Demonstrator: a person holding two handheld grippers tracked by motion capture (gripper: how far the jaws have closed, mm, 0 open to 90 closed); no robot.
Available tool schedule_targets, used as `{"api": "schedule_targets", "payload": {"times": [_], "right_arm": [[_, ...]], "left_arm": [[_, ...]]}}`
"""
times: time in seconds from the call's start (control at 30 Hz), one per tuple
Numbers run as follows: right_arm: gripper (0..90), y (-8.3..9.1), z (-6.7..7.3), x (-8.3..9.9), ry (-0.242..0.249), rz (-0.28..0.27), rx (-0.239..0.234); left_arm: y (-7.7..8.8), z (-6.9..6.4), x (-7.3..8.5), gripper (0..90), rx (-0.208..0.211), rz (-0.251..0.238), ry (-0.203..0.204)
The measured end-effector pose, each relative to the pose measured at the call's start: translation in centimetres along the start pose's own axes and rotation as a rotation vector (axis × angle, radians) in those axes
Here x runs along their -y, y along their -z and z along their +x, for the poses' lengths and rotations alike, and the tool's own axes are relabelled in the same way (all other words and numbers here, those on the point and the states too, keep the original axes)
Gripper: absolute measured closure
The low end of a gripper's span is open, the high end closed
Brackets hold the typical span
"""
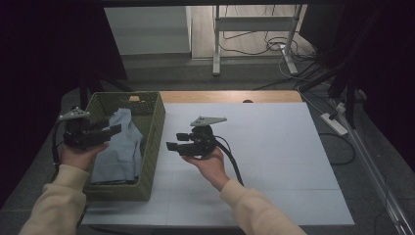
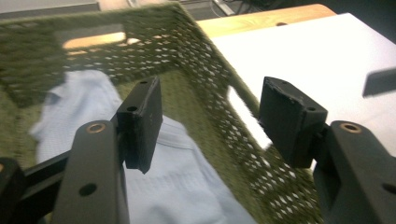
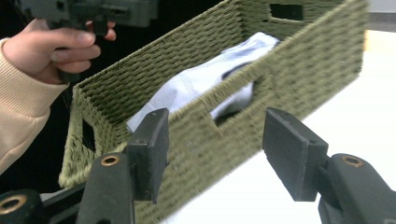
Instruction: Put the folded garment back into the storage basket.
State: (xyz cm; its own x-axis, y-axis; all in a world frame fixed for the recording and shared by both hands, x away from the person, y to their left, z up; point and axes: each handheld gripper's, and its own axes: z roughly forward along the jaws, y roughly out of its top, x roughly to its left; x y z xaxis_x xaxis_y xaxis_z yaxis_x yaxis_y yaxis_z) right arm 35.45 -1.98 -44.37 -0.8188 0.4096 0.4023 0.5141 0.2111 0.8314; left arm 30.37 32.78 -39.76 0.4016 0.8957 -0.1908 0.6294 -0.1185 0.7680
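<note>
Your target is the light blue shirt (image 1: 119,147), lying crumpled in the olive woven basket (image 1: 152,131) at the left side of the white table (image 1: 274,161). It fills most of the basket floor, bunched higher toward the far end and spreading flat toward the near end.

Your left gripper (image 1: 115,129) hovers over the basket's left rim with its jaws standing apart and nothing between them; in the left gripper view (image 2: 210,121) they look down on the cloth and the inner wall. Your right gripper (image 1: 172,145) hangs just right of the basket, over the table, jaws likewise apart and empty, pointed at the basket's right wall with its handle slot (image 3: 233,100).

Expect the shirt to be light, soft and limp. It should sag and trail whichever way you lift it, and a thin single layer may slip out of the pads. Pinch a raised fold or a thicker seam, probably the collar or the bunched ridge at the far end, so several layers sit between the pads. Come in from above, clear of the weave, since cloth can snag on the wicker. It is not fragile; a firm squeeze should do no harm.
</note>
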Motion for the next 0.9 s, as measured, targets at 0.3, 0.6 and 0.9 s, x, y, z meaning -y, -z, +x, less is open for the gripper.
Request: {"api": "schedule_targets", "payload": {"times": [0.3,0.6,0.9], "right_arm": [[40.9,4.2,-1.5,1.4,0.005,-0.016,0.048],[40.8,9.0,-3.2,3.0,0.002,-0.034,0.121],[40.2,12.0,-3.5,4.1,0.033,-0.034,0.152]], "left_arm": [[-0.1,-2.7,0.7,39.5,0.042,-0.021,-0.041],[-0.5,-6.0,1.5,39.2,0.091,-0.04,-0.102],[-1.1,-8.2,2.3,39.3,0.152,-0.04,-0.126]]}}
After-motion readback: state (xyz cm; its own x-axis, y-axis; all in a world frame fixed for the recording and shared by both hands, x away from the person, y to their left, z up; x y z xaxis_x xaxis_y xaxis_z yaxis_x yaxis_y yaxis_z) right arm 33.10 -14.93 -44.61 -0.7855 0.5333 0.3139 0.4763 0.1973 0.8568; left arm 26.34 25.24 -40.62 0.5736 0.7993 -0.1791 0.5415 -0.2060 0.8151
